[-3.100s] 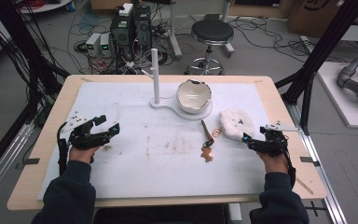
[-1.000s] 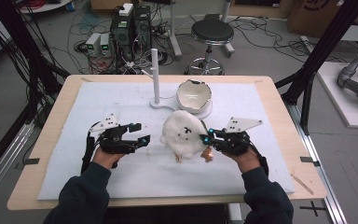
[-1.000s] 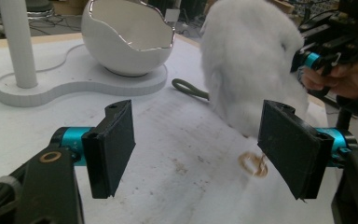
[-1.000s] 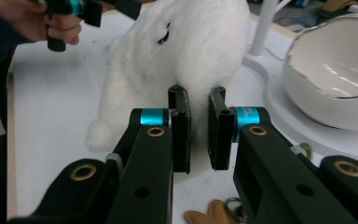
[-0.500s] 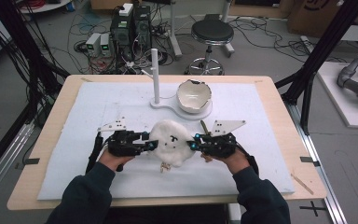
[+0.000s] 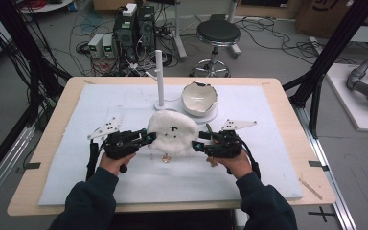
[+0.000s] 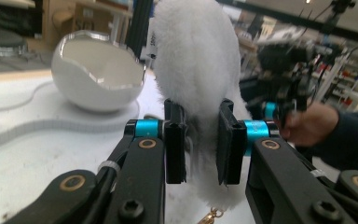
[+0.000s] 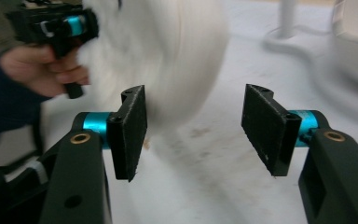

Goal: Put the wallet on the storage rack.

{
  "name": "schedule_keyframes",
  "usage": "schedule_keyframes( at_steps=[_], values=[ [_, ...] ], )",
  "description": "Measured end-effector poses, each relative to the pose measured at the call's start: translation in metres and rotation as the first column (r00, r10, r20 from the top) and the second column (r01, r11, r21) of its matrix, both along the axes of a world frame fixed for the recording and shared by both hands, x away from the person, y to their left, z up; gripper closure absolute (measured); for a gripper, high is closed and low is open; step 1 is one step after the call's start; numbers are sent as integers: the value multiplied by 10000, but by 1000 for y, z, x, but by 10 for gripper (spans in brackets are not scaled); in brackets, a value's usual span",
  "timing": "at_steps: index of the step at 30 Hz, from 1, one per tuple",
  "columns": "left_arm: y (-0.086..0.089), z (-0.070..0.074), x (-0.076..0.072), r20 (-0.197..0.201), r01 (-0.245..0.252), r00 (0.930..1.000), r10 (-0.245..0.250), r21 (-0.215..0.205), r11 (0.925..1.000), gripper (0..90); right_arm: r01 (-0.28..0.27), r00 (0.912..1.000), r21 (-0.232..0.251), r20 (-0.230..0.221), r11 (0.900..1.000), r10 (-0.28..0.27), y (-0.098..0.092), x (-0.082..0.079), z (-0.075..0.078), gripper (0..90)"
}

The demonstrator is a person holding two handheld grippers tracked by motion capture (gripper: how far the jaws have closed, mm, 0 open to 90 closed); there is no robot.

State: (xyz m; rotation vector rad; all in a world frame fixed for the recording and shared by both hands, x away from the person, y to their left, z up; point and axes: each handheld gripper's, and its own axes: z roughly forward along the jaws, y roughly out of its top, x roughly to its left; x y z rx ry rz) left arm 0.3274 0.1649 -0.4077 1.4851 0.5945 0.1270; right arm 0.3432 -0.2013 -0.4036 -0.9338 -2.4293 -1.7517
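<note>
- a lab room with cables, computer boxes and a round stool on the floor; near the person a wooden counter [image 6: 287,96] under a pale foam mat [image 6: 124,110].
- the landmark here is the white fluffy pouch [image 6: 173,132], held up off the mat near the middle of the counter, upright, with its broad face toward the high view and a small gold charm [image 6: 165,158] dangling below it.
- nearest, on the person's left of the pouch, the left gripper [image 6: 146,137]: its jaws have just been closing and are now clenched on the pouch's near edge, fur bulging between the pads [image 7: 175,140] in the left gripper view.
- on the right of the pouch, the right gripper [image 6: 199,145]: its jaws have just been opening and stand released, one pad [image 8: 131,133] just beside the fur, nothing pressed between them. the pouch lies off toward that pad's side, not centred in the gap.
- judgement: the pouch now hangs from the left grip alone, so the left hand is the one to carry it.
- behind the pouch, well clear of both hands, stands the white egg-shaped bowl [image 6: 199,98] on a white base [image 6: 212,116], with a white post [image 6: 159,76] beside it; the pouch's likely way goes back toward that bowl.
</note>
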Motion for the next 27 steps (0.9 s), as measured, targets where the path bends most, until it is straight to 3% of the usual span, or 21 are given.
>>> schedule_keyframes(
  at_steps=[4,6,8,10,11,13,14,15,18,21,23,25,26,27],
  values=[
    [-6,-1,-2,61,255,9997,-253,-380,9990,757,-807,9953,352,-516,9961,825,10,1,-4,505],
    [-12,-2,-4,147,266,9995,-270,281,9993,756,-1070,9924,566,-553,9926,1101,12,1,-4,638],
    [-16,-6,-3,-234,444,9988,-420,1134,9926,755,-609,9979,448,-212,9971,619,8,-1,-1,727],
    [-26,-11,-3,-722,856,9947,-727,1959,9769,749,-66,9998,725,207,9973,51,-1,-1,4,755],
    [-32,-13,-3,-836,1000,9932,-816,2471,9638,744,158,9989,771,426,9969,-191,-3,-2,6,761],
    [-42,-17,-4,-1161,1364,9879,-1026,3375,9314,713,563,9939,364,924,9977,-595,-5,-4,9,766],
    [-45,-18,-4,-1267,1344,9875,-937,3666,9206,679,695,9908,53,1160,9976,-697,-4,-5,10,768],
    [-45,-18,-4,-1280,1301,9879,-876,3772,9169,631,772,9873,-231,1411,9967,-732,-5,-7,11,769],
    [-36,-8,-1,-1046,592,9942,-239,3498,9350,463,633,9824,-784,1806,9949,-483,-6,-8,16,771],
    [-23,5,0,-335,-95,9993,194,2719,9623,415,327,9805,-1159,1963,9927,-94,-6,-10,18,770],
    [-17,10,1,-62,-167,9998,186,2233,9746,407,-38,9820,-1224,1869,9925,268,-5,-11,17,770],
    [-18,9,2,-163,147,9998,-116,2084,9779,388,-471,9809,-1141,1822,9924,675,-1,-12,17,770],
    [-20,7,2,-293,335,9992,-280,2118,9767,389,-612,9808,-1095,1776,9921,801,1,-12,17,770],
    [-23,5,2,-532,869,9956,-769,2233,9709,419,-678,9802,-1064,1782,9920,861,3,-13,18,768]
  ],
)
